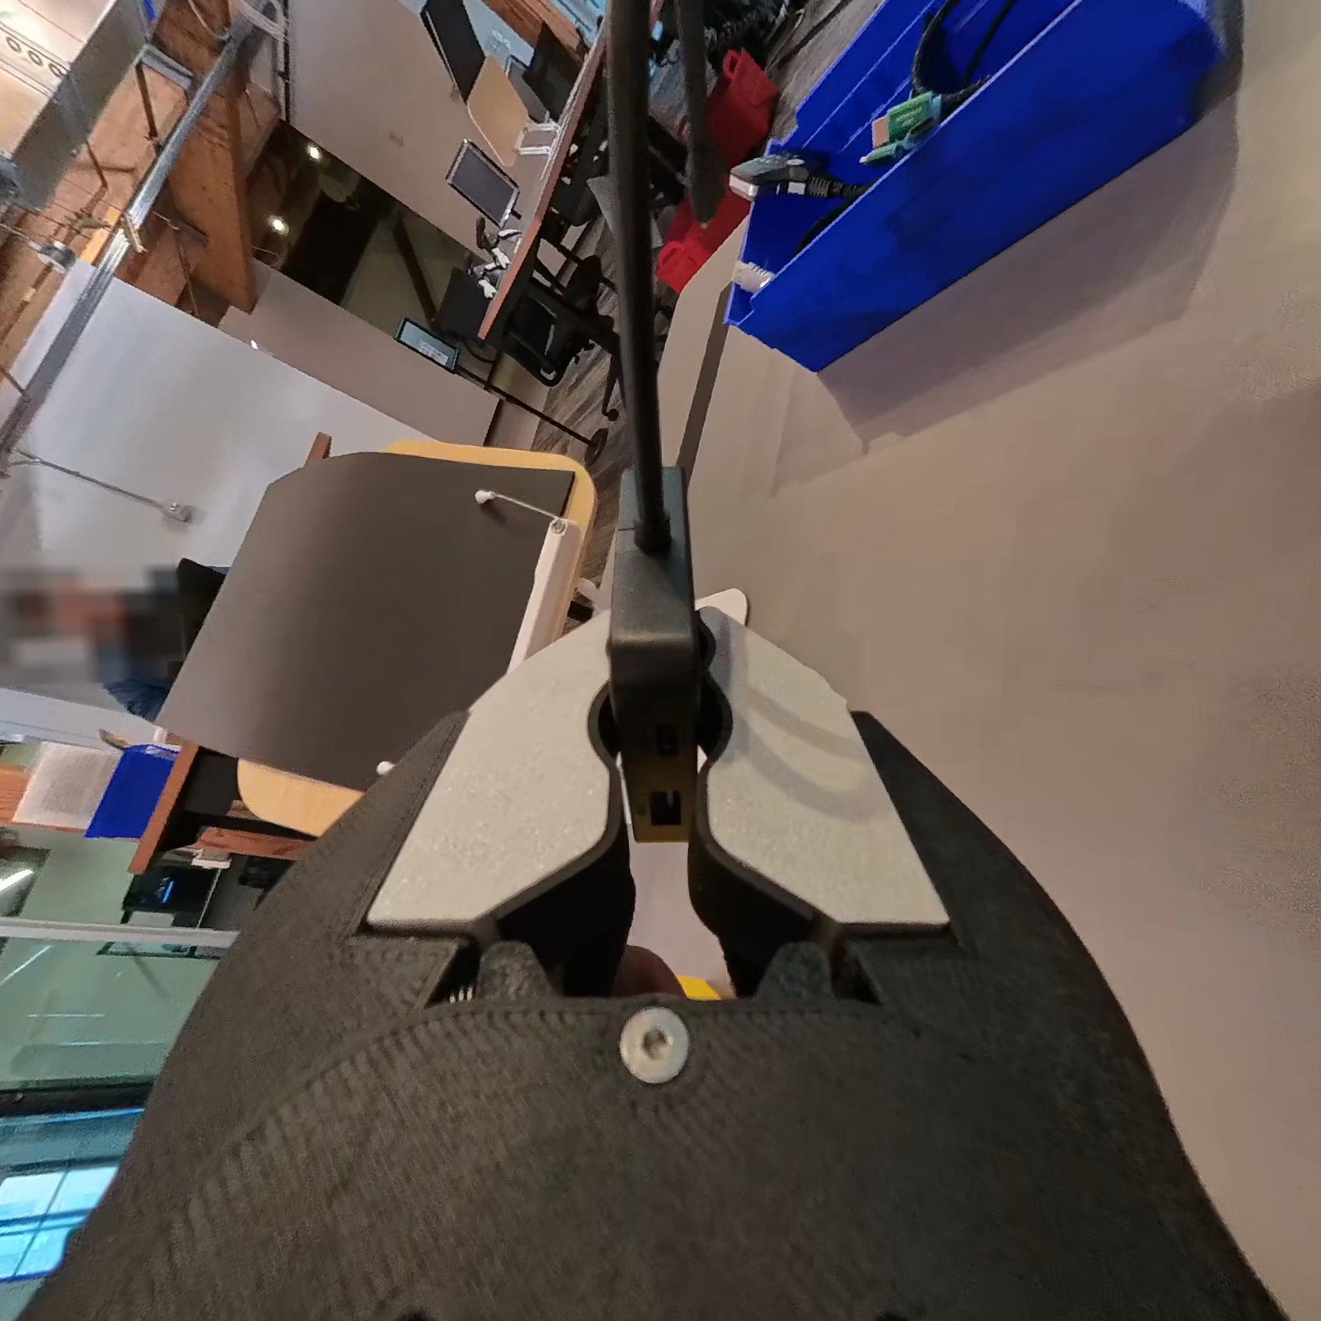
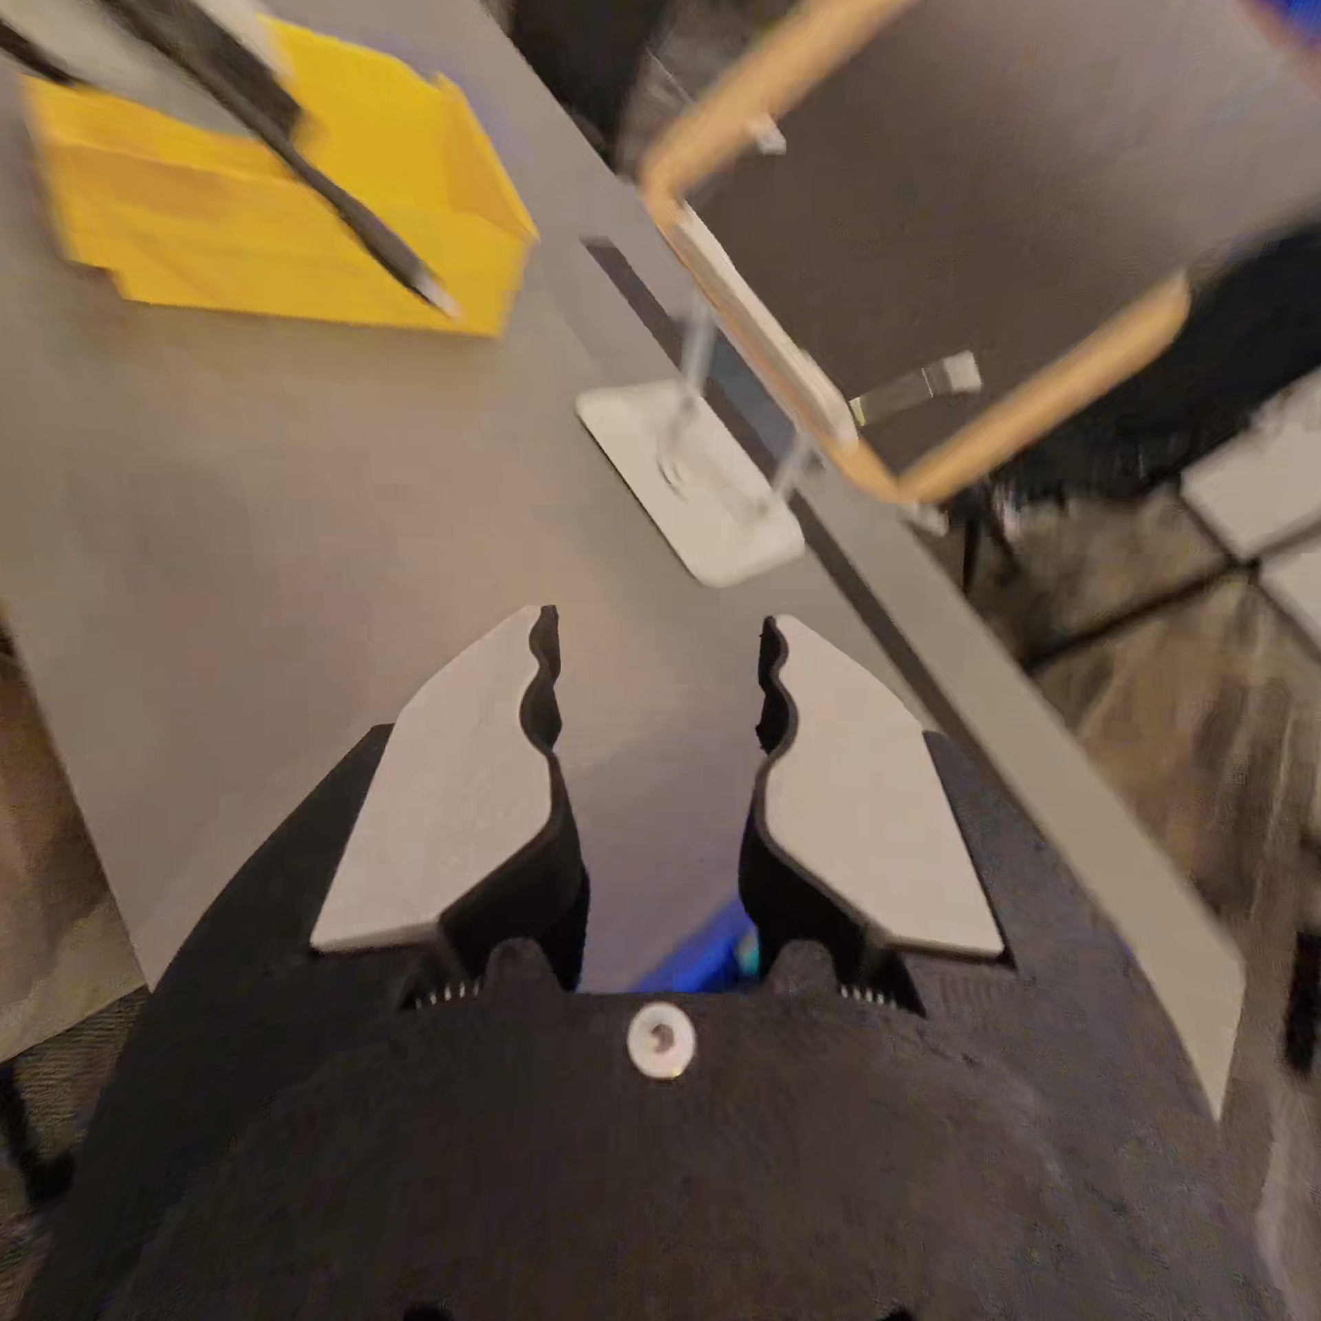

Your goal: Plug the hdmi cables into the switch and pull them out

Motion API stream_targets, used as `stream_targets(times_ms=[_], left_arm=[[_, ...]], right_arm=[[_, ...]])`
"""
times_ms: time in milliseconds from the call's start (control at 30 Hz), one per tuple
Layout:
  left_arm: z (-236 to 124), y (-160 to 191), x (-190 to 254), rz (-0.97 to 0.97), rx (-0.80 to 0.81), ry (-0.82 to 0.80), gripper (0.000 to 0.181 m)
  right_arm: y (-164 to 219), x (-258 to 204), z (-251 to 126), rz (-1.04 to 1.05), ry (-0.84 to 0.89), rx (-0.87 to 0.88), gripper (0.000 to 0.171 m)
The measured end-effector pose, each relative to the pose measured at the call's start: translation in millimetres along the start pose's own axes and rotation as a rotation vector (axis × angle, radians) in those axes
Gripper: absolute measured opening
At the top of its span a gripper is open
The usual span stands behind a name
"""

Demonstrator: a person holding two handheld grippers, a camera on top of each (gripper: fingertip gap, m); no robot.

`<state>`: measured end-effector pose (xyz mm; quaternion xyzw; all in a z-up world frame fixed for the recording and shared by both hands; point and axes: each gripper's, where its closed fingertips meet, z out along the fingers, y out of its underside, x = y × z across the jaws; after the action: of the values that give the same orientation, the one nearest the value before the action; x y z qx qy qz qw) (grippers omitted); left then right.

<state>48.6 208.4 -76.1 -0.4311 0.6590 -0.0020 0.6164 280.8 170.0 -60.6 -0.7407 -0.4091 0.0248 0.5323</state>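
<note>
The left gripper (image 1: 654, 686) has its jaws closed on a small black HDMI switch (image 1: 654, 643), held up off the grey table (image 1: 1001, 643), its attached black cable (image 1: 629, 286) leading away toward a blue bin (image 1: 929, 236). The right gripper (image 2: 657, 686) hovers empty over the table, jaws apart (this view is blurred). Near a yellow bin (image 2: 214, 236), a dark cable end (image 2: 372, 243) dangles. The grip covers only the switch's lower end, so a plug pushed in off-line may twist it loose.
</note>
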Motion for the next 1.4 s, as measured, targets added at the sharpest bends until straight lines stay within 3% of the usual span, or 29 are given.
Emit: stream_targets(times_ms=[133, 367, 500, 733, 933, 1033, 1167, 1400], left_arm=[[3, -7, 13, 0.015, 0.019, 0.031, 0.014], [-1, -36, 25, -0.054, 0.149, 0.083, 0.014], [1, -41, 33, -0.078, 0.169, 0.124, 0.014], [-1, -53, 50, -0.116, 0.218, 0.217, 0.014], [0, -57, 58, -0.148, 0.232, 0.252, 0.015], [1, -52, 44, -0.141, 0.201, 0.175, 0.026], [-6, -39, 15, -0.145, 0.183, 0.071, 0.023], [-19, -21, -14, -0.073, 0.085, -0.003, 0.016]], right_arm=[[-60, -66, 28, -0.241, -0.130, 0.125, 0.049], [-89, -123, 67, -0.346, -0.313, 0.323, 0.041], [-109, -150, 73, -0.471, -0.303, 0.438, 0.034], [-121, -177, 76, -0.576, -0.330, 0.503, 0.016], [-115, -179, 71, -0.587, -0.328, 0.449, 0.013], [-115, -157, 55, -0.525, -0.298, 0.436, 0.013], [-98, -77, 34, -0.368, -0.158, 0.332, 0.013], [6, 91, -7, 0.072, -0.017, -0.017, 0.013]])
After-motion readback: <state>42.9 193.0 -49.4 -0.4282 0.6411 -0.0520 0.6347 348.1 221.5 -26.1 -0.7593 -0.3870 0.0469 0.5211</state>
